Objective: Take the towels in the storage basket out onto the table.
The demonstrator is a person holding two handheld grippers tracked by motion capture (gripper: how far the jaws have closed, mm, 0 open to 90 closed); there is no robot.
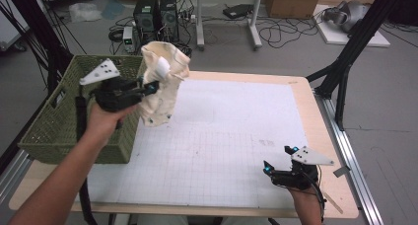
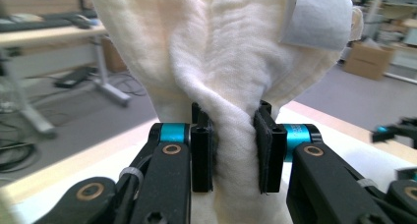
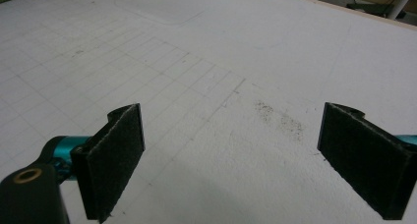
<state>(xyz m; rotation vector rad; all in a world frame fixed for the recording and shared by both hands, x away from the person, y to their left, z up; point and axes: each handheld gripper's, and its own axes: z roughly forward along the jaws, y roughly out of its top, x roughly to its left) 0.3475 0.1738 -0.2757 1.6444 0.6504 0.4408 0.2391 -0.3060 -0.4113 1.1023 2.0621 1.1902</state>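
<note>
So the tabletop (image 1: 320, 136) is light wood with a big white gridded mat (image 1: 222, 146) covering most of it, faint smudge near the right. A green woven basket (image 1: 54, 131) sits on the left edge.

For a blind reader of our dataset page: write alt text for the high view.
The left tongs hold a bunched cream cloth in the air beside a green woven basket at the table's left edge. The right tongs rest open on the white gridded mat near the front right corner, holding nothing.
</note>
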